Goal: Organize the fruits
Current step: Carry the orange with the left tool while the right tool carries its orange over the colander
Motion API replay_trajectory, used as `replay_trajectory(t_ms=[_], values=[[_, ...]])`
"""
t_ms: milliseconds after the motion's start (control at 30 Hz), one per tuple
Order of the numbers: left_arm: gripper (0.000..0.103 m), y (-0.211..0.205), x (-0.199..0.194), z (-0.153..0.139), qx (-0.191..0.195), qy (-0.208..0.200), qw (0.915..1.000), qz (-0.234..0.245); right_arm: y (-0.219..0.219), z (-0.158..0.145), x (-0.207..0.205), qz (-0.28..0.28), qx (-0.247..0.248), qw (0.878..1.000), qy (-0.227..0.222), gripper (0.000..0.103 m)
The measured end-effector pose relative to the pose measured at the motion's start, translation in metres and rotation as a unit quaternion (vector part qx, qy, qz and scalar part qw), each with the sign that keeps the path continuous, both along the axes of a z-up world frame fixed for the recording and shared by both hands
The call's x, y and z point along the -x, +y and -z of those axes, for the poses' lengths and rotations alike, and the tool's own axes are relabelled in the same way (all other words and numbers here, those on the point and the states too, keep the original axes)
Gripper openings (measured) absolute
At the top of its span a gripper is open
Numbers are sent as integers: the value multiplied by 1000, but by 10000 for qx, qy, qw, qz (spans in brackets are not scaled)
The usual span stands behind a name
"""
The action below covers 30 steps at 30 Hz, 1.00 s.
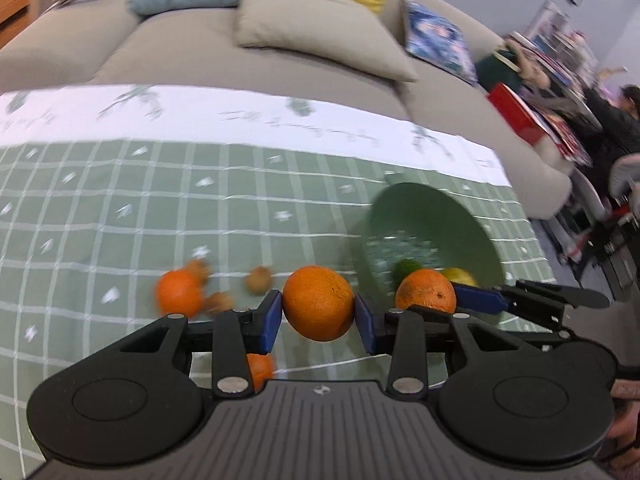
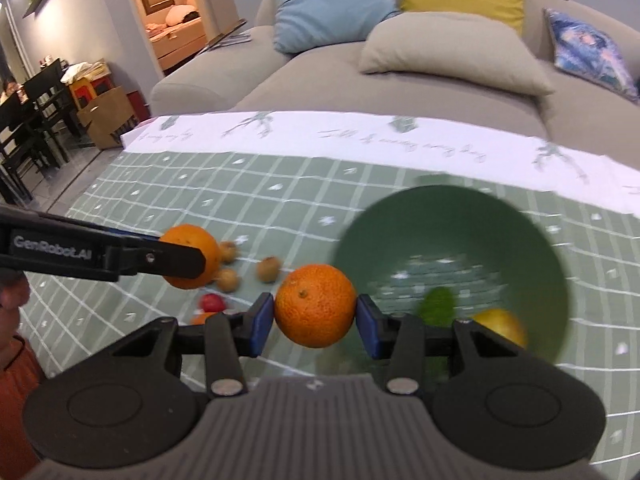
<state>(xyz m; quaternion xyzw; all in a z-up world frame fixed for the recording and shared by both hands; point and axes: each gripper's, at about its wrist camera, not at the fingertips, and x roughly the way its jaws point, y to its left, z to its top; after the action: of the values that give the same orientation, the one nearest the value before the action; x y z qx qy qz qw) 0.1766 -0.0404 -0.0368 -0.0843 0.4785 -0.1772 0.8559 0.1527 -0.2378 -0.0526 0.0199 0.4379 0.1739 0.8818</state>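
Left wrist: orange (image 1: 318,303) clamped between hand-held gripper (image 1: 316,320) pads.

Orange (image 1: 318,303) between left gripper (image 1: 316,316) jaws

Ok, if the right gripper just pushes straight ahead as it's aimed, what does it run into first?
Probably the green bowl: the right gripper, shut on an orange, points at its near left rim. Depth is unclear in the blur, so it might pass just left over the tablecloth.
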Motion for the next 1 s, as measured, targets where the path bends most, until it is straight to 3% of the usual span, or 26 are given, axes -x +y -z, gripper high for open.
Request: replay_trajectory(t_ms=[133, 467, 600, 1000], values=[[44, -33, -13, -2, 55, 26, 9994, 328, -30, -1, -11, 90, 271, 9996, 28, 42], [44, -107, -51, 17, -404, 142, 9948, 923, -70, 24, -61, -109, 717, 9971, 227, 42], [44, -121, -65, 29, -547, 268, 9921, 1094, -72, 38, -79, -329, 866, 9952, 328, 42], [44, -134, -100, 60, -618, 680, 9905, 1023, -70, 69, -110, -680, 1102, 9899, 582, 42]])
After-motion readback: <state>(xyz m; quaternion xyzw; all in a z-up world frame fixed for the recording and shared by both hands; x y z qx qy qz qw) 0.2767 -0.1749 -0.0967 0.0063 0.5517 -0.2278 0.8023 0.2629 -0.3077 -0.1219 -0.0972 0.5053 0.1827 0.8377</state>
